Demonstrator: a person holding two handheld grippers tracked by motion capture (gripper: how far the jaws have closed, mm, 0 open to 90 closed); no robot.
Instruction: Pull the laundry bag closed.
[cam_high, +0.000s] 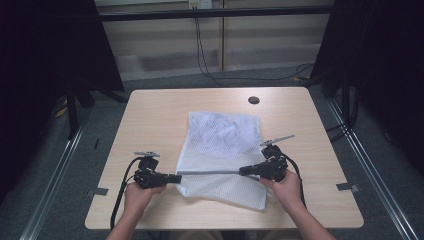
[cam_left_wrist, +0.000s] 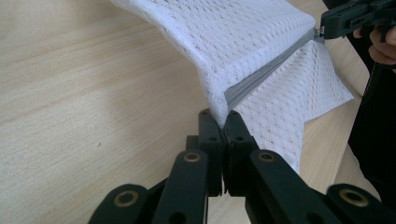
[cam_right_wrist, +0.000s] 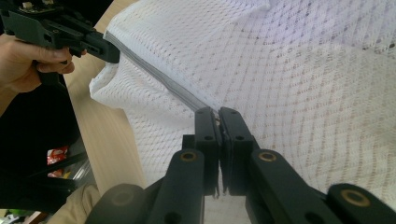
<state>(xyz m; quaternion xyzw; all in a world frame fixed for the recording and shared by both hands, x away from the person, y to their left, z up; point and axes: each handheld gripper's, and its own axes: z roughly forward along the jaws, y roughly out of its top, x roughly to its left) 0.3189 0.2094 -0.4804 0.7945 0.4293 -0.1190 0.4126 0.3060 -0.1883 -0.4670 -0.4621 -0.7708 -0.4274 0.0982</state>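
Observation:
A white mesh bag (cam_high: 220, 150) lies in the middle of the wooden table (cam_high: 150, 115), with something pale bundled inside its far half (cam_high: 225, 127). A grey zipper (cam_high: 210, 173) runs across its near part, pulled taut and lifted slightly between both grippers. My left gripper (cam_high: 177, 177) is shut on the zipper's left end; its jaws pinch the fabric corner (cam_left_wrist: 223, 116) where the zipper (cam_left_wrist: 266, 70) starts. My right gripper (cam_high: 243, 171) is shut on the zipper's right end, its jaws meeting on the grey band (cam_right_wrist: 217, 114). The other gripper (cam_right_wrist: 109, 51) holds the far end of the zipper (cam_right_wrist: 159, 77).
A round dark cable hole (cam_high: 253, 100) sits near the table's far edge. Black cables (cam_high: 205, 55) hang behind the table. Dark curtains flank both sides, and metal floor rails (cam_high: 372, 175) run alongside. Bare tabletop lies left and right of the bag.

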